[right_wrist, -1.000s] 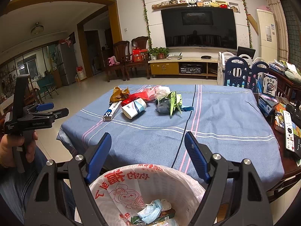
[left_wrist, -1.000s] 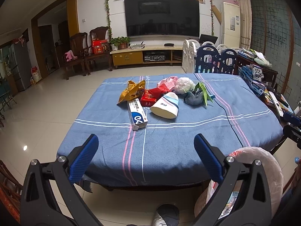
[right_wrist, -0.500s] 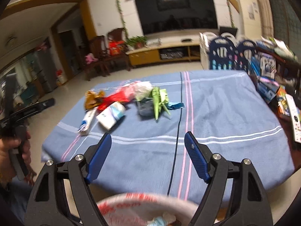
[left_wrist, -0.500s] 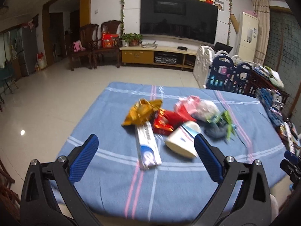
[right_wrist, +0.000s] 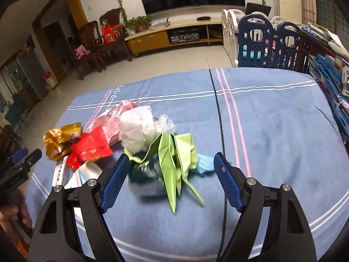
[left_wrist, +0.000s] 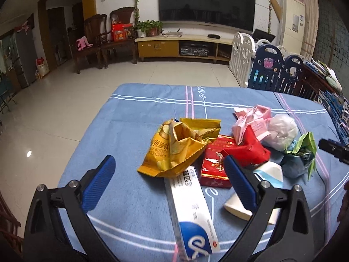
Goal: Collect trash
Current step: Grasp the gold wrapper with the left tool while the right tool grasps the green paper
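- Trash heap dead ahead: both grippers have swung in from the near edge of the table and now hang low over the pile in the middle of the blue striped tablecloth [left_wrist: 135, 113].
- Left gripper [left_wrist: 170, 185] has its jaws wide apart and nothing between the pads; the white-and-blue toothpaste box [left_wrist: 192, 214] lies lengthwise in the gap, pointing toward the near edge, untouched.
- Just beyond it, the crumpled yellow chip bag [left_wrist: 176, 146], with the flat red packet [left_wrist: 214, 166] and the tipped paper cup [left_wrist: 259, 196] to its right.
- Right gripper [right_wrist: 171, 172] is just as open and empty, now lined up on the green folded wrapper [right_wrist: 174, 152] and the dark crumpled bag [right_wrist: 141, 172] beside it.
- White plastic wad [right_wrist: 137, 131] and pink packet [right_wrist: 113, 120] sit farther back, toward the far edge.
- A second ago the lined bin filled the right wrist view; it is out of frame now, so this reads as the reach for fresh pickups.
- Nothing gripped yet: each hand looks ready to drop and close, left on the box, right on the green wrapper.
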A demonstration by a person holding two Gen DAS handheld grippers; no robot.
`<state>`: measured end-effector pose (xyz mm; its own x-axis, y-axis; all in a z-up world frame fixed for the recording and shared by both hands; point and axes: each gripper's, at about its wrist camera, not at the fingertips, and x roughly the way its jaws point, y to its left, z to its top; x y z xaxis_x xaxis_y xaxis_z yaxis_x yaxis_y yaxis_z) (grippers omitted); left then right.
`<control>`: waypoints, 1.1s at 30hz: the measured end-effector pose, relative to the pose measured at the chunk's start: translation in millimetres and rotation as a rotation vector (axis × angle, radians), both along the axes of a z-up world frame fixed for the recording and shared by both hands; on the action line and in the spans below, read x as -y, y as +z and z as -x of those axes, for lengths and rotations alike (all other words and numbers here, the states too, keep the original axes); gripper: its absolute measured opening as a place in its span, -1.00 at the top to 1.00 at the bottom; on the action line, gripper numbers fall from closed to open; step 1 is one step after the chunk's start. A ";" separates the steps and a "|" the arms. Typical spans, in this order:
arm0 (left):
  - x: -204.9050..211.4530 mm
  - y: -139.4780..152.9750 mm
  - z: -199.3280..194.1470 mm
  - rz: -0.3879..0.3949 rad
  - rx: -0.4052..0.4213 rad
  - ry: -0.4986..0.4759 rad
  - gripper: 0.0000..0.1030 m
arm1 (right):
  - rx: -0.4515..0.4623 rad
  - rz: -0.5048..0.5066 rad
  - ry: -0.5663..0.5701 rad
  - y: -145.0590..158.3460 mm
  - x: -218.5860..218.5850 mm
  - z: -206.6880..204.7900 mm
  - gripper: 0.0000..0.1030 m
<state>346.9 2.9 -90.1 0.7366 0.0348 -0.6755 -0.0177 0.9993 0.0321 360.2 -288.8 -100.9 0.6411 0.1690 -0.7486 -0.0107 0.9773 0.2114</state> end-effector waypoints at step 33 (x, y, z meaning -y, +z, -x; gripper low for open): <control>63.4 87.9 241.3 0.113 0.237 -0.238 0.61 | 0.292 -0.080 0.057 76.3 18.5 264.3 0.59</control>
<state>105.6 -60.5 -2.2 0.8520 -0.2215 -0.4743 0.2220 0.9735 -0.0559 95.9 -307.3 -24.6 0.8149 0.2612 -0.5174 -0.1361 0.9540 0.2672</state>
